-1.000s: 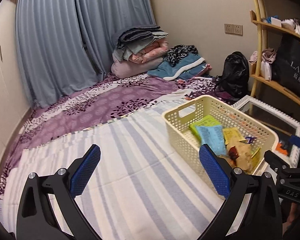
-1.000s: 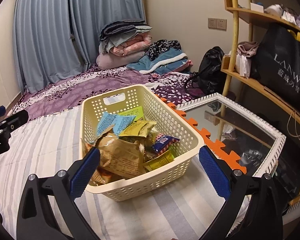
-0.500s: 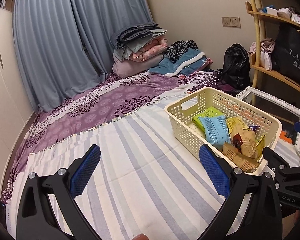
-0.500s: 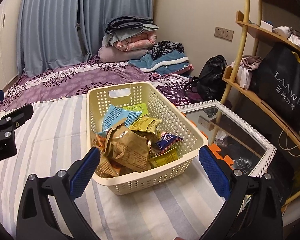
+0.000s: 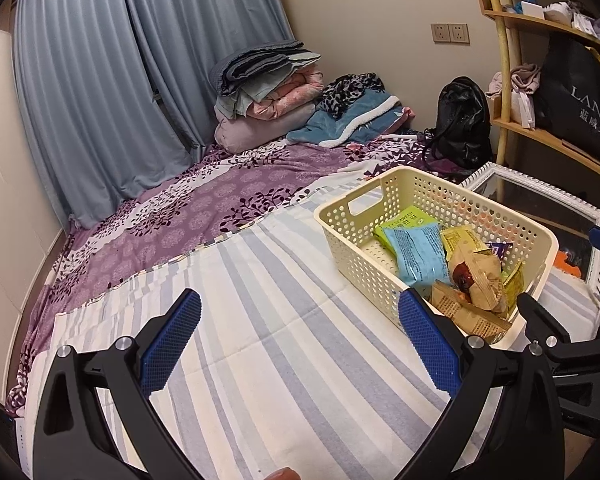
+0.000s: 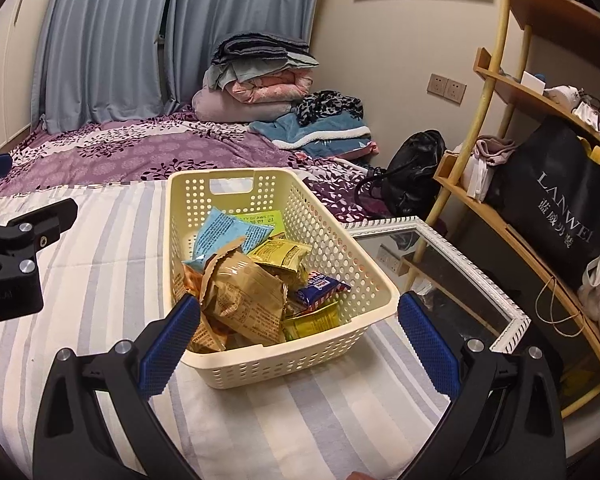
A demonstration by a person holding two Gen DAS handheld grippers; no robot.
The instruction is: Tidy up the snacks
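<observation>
A cream perforated basket [image 6: 332, 240] stands on the striped sheet and holds several snack packets: a brown crinkled bag [image 6: 244, 300], a light blue packet [image 6: 224, 232], a yellow packet [image 6: 280, 254] and a dark blue bar [image 6: 320, 286]. It also shows at the right of the left wrist view [image 5: 364, 256], with the blue packet [image 5: 418, 254] inside. My right gripper [image 6: 296, 344] is open and empty, just in front of the basket's near wall. My left gripper [image 5: 298, 344] is open and empty over the bare sheet, left of the basket.
A white-framed mirror [image 6: 452, 276] lies right of the basket beside the bed edge. A bamboo shelf [image 6: 500, 208] with a black bag [image 6: 560, 196] stands at the right. Folded blankets [image 6: 260, 80] and a black backpack [image 6: 412, 172] lie at the back.
Both grippers have pulled back and risen a little, so the basket looks smaller and farther. Both stay open and empty. The basket has not moved.
</observation>
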